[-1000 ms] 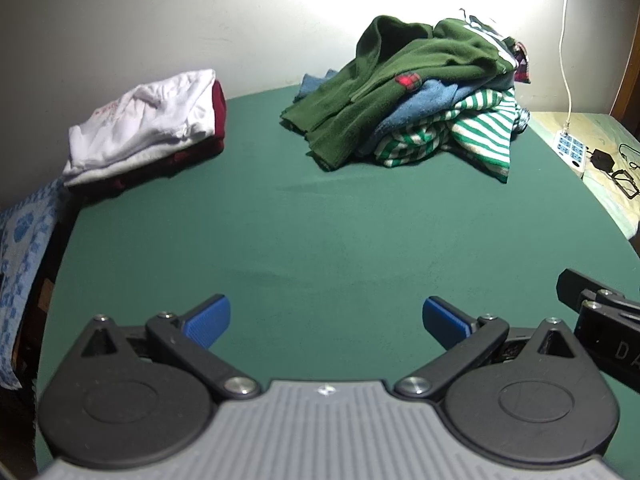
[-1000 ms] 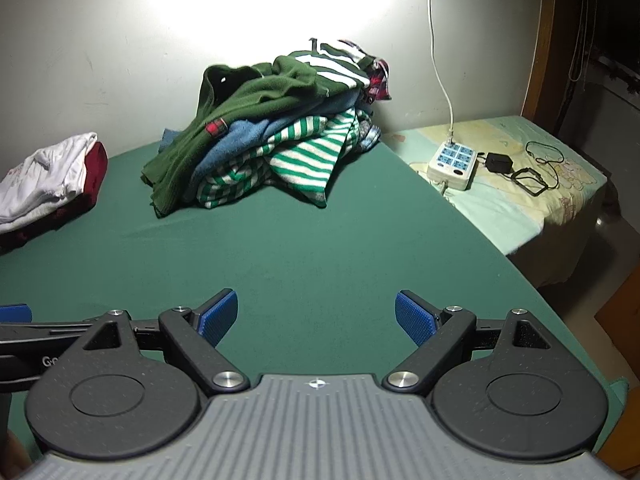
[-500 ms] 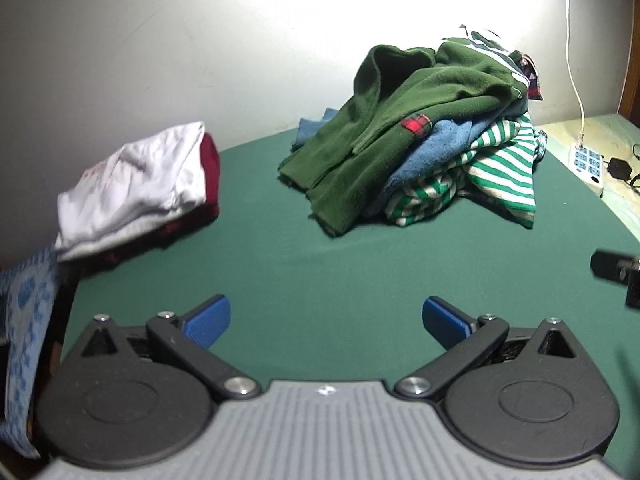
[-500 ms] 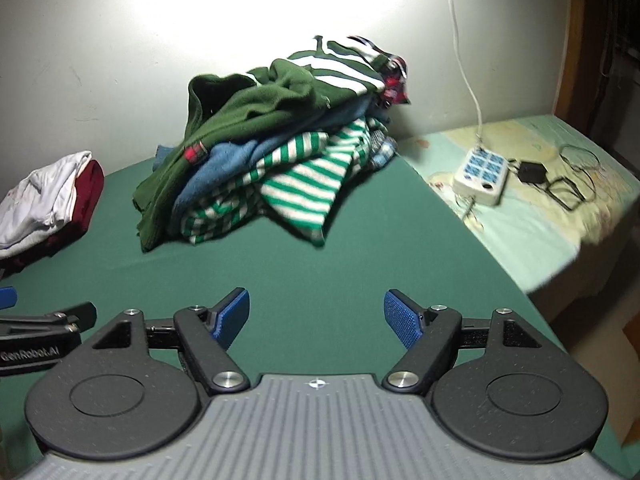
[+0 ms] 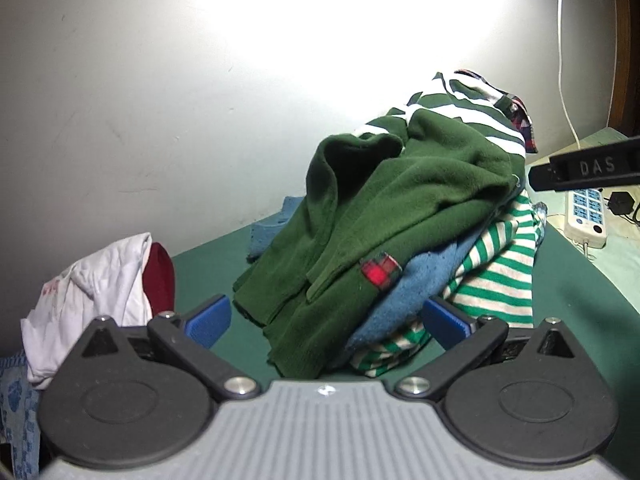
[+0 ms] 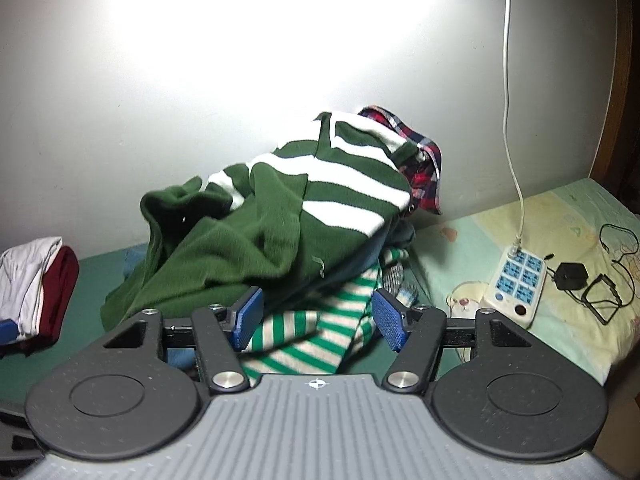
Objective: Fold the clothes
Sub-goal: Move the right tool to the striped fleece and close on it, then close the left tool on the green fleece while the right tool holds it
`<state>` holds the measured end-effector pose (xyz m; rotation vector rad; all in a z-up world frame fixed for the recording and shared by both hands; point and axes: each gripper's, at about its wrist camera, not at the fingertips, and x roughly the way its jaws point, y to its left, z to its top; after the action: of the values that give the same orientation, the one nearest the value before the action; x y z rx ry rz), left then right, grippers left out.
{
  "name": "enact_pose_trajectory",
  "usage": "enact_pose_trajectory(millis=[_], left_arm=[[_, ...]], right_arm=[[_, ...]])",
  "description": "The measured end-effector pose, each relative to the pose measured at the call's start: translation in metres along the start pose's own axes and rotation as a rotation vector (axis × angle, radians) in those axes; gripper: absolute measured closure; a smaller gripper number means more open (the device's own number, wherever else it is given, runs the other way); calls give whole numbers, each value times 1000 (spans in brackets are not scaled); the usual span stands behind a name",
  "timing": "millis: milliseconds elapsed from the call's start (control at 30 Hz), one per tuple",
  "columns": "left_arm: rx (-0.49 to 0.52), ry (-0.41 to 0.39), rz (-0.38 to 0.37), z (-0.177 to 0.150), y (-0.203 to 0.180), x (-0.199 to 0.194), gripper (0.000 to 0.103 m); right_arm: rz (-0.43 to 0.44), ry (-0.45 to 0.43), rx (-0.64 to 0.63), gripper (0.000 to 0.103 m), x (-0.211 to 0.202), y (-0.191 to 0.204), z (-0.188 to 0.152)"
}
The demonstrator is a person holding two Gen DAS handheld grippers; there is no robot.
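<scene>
A heap of unfolded clothes lies on the green table [image 5: 580, 280] against the wall. On top is a dark green fleece [image 5: 400, 208] with a red plaid tab, over a blue garment [image 5: 408, 292] and a green-and-cream striped shirt [image 5: 504, 268]. In the right wrist view the fleece [image 6: 224, 256], a dark green-and-white striped top [image 6: 344, 192] and the striped shirt [image 6: 316, 336] show. My left gripper [image 5: 326, 320] is open, close in front of the fleece's lower edge. My right gripper [image 6: 316, 320] is open, its pads either side of the striped shirt.
A folded white and maroon stack [image 5: 104, 280] sits at the table's left; it also shows in the right wrist view [image 6: 36, 284]. A power strip [image 6: 516, 284] with cables lies on the bed [image 6: 568, 332] to the right. The wall is just behind the heap.
Both grippers have moved forward across the table, right up to the clothes heap. Both stay open.
</scene>
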<state>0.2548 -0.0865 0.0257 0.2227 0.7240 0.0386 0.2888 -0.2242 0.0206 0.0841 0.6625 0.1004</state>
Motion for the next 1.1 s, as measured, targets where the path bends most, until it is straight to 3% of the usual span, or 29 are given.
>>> enact_pose_trajectory(millis=[67, 133, 267, 400, 467, 500, 533, 733, 967, 1100], left_arm=[[-30, 9, -20, 5, 3, 5, 1], [-62, 18, -45, 9, 6, 8, 1], [-120, 28, -105, 15, 13, 15, 1], [-114, 11, -124, 14, 13, 21, 1], [-108, 2, -132, 14, 12, 25, 1], [-106, -2, -135, 14, 12, 26, 1], [-92, -9, -135, 14, 11, 29, 1], [39, -38, -156, 20, -9, 38, 1], [230, -113, -173, 24, -52, 42, 1], [342, -199, -168, 25, -80, 36, 1]], right_arm=[[15, -11, 2, 43, 14, 2, 10], [27, -11, 3, 54, 28, 6, 17], [48, 1, -8, 56, 53, 13, 21], [55, -2, -8, 58, 72, 14, 20], [59, -1, -19, 64, 73, 13, 18], [61, 0, -24, 71, 73, 13, 17], [86, -3, -30, 87, 71, 13, 18], [146, -27, -34, 100, 52, 6, 18], [205, -45, -57, 100, 29, -4, 19], [229, -45, -71, 100, 17, -9, 21]])
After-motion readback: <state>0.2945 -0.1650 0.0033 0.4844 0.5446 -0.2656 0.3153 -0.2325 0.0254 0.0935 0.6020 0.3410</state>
